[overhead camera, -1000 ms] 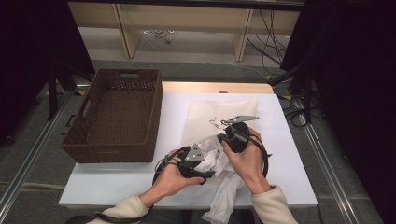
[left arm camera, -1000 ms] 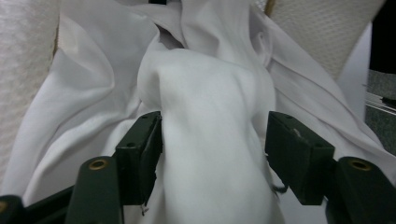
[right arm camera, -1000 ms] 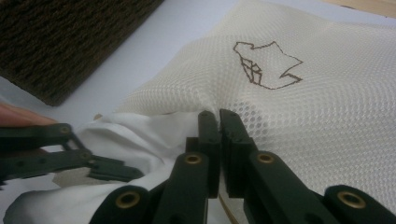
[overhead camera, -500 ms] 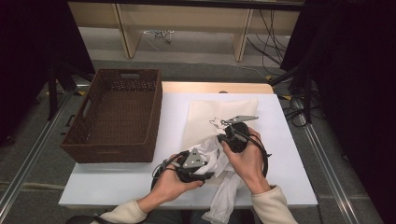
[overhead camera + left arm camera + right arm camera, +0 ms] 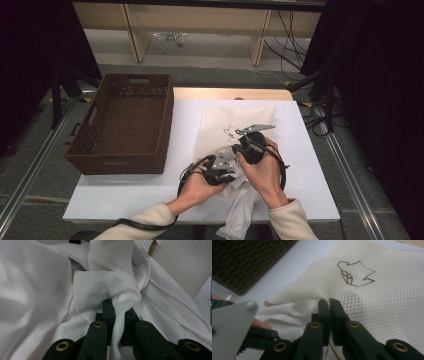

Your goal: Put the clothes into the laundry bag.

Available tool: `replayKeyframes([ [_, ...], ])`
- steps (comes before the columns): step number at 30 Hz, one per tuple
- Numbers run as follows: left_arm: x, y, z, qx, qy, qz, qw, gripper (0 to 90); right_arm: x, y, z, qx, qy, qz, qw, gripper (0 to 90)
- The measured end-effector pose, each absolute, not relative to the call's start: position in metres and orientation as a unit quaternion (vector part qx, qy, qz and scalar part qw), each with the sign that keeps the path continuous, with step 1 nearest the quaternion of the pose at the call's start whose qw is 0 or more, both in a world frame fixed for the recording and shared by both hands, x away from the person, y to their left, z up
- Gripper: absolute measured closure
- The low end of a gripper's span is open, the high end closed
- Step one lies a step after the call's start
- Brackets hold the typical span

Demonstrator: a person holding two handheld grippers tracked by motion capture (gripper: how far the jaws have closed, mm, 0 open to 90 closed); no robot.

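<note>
Left gripper (image 5: pixel 226 161): jaws just closing, now clamped on a fold of the white garment (image 5: pixel 107 287); in the left gripper view, cloth pinched between the black jaws at lower centre.
Right gripper (image 5: pixel 250 145): jaws shut on the edge of the mesh laundry bag (image 5: pixel 372 297); in the right gripper view, mesh puckered at the jaw tips, lower centre.
White garment: bunched at lower centre of the high view (image 5: pixel 240 210), one end at the bag's mouth, the rest trailing over the near table edge.
Mesh laundry bag: flat on the white table (image 5: pixel 125 192), centre of the high view (image 5: pixel 235 120), small dark line drawing (image 5: pixel 355 273) on its upper face.
Step in hand, as judged: feeding the garment into the bag while holding the mouth open.
Doing it well: keep the mesh lip lifted and steady; push the pinched fold deep past the lip before letting go; take short bites of cloth rather than one long shove; avoid catching mesh and garment together in one pair of jaws.
Likely snag: hanging tail of cloth dragging on the table edge; mouth sagging shut if the right grip drops.
Around: brown wicker basket (image 5: pixel 125 125) at centre left, well apart from the bag; wooden shelf frame (image 5: pixel 195 20) along the top; cables (image 5: pixel 320 115) on the floor at right.
In the way: nothing between grippers and bag; the two hands crowded close, little room to turn.
</note>
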State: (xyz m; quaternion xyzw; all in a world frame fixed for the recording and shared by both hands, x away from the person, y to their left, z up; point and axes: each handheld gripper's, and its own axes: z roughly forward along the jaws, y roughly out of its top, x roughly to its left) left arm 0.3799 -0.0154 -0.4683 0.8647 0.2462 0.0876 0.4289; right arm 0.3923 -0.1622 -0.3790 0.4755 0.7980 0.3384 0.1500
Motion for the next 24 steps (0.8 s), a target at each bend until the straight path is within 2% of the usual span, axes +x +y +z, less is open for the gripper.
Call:
replayKeyframes([
  [5,0.39,-0.014,-0.47,0.858,0.26,0.11,0.43,83.4,0.392,-0.163,-0.378,0.472,0.797,0.345,0.154,89.2],
  [9,0.386,-0.012,-0.471,0.857,0.257,0.103,0.434,74.2,0.393,-0.164,-0.379,0.479,0.793,0.343,0.155,89.1],
  [10,0.384,-0.011,-0.47,0.859,0.252,0.107,0.432,74.2,0.395,-0.166,-0.379,0.47,0.797,0.344,0.158,89.1],
  [11,0.38,-0.009,-0.469,0.859,0.248,0.105,0.435,63.1,0.394,-0.166,-0.379,0.476,0.795,0.343,0.155,89.1],
  [12,0.378,-0.008,-0.468,0.86,0.247,0.102,0.434,63.1,0.394,-0.166,-0.379,0.476,0.795,0.343,0.155,89.1],
  [13,0.372,-0.005,-0.465,0.862,0.236,0.104,0.436,53.1,0.394,-0.166,-0.378,0.482,0.791,0.344,0.156,89.1],
  [14,0.372,-0.005,-0.465,0.862,0.236,0.104,0.436,50.0,0.394,-0.166,-0.378,0.482,0.791,0.344,0.156,89.1],
  [15,0.367,-0.003,-0.463,0.862,0.231,0.101,0.441,50.0,0.394,-0.165,-0.379,0.483,0.789,0.348,0.154,89.1],
  [17,0.361,0.002,-0.46,0.865,0.224,0.1,0.437,42.4,0.394,-0.166,-0.379,0.481,0.791,0.348,0.151,89.1],
  [21,0.341,0.014,-0.454,0.866,0.212,0.102,0.442,35.8,0.394,-0.167,-0.378,0.481,0.791,0.344,0.153,89.0],
  [24,0.334,0.017,-0.451,0.863,0.21,0.103,0.448,35.3,0.395,-0.168,-0.377,0.474,0.795,0.344,0.16,89.0],
])
